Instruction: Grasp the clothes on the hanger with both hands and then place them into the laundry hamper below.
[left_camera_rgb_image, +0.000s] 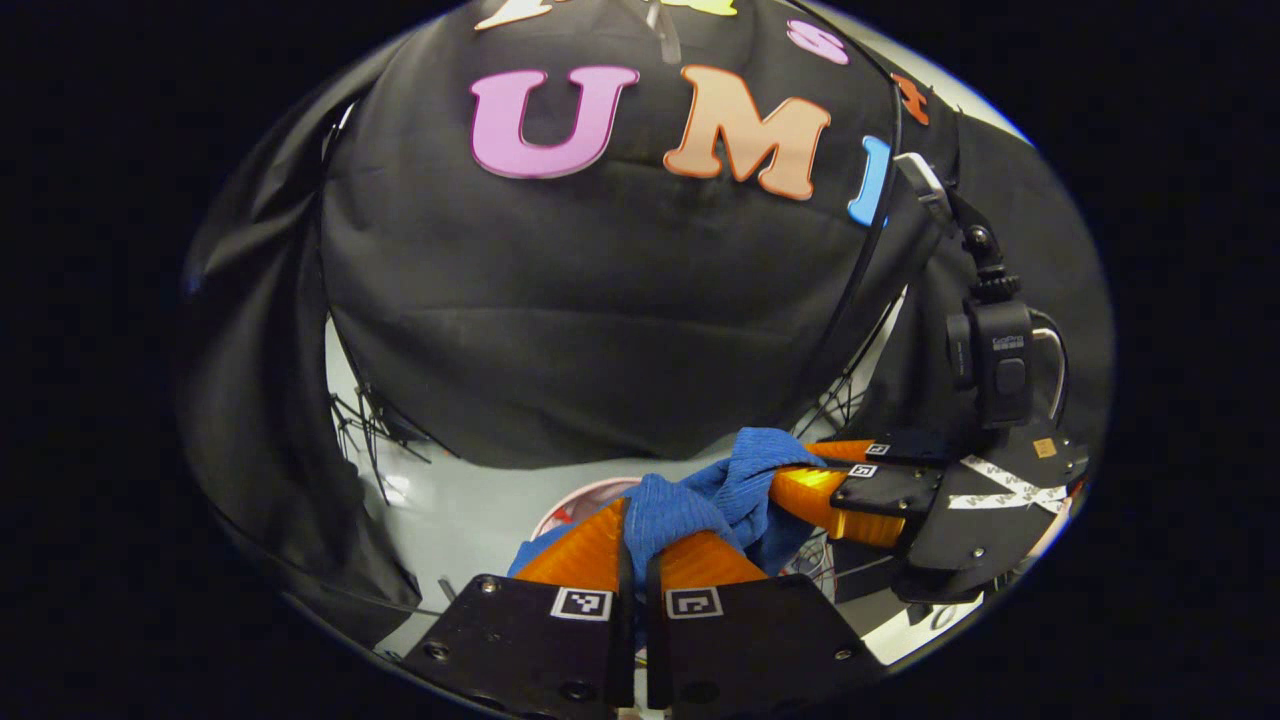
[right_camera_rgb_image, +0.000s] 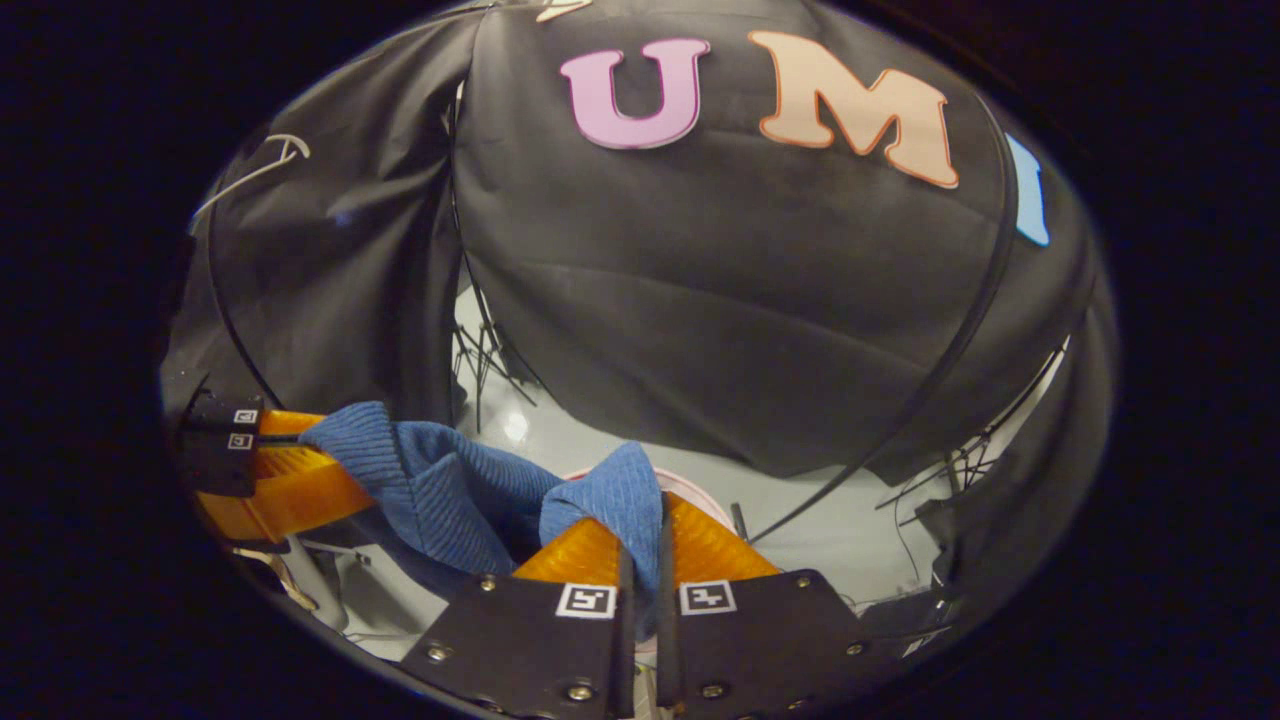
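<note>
Square black-and-white coded markers (left_camera_rgb_image: 582, 603), one per black plate, sit just behind the left tongs (left_camera_rgb_image: 637, 530); a like pair (right_camera_rgb_image: 586, 600) sits behind the right tongs (right_camera_rgb_image: 660, 525). Above the right tongs, in the left gripper view, a mounted camera (left_camera_rgb_image: 1000, 365) carries a small logo, too small to read. White tape (left_camera_rgb_image: 1000, 485) below the camera bears an illegible repeating print.

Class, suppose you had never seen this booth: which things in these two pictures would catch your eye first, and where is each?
First, the blue garment, bunched and stretched between the two grippers low in both views. The left gripper and right gripper each pinch a fold of it. Below the cloth, a round hamper with a pale rim peeks out on the floor.
</note>
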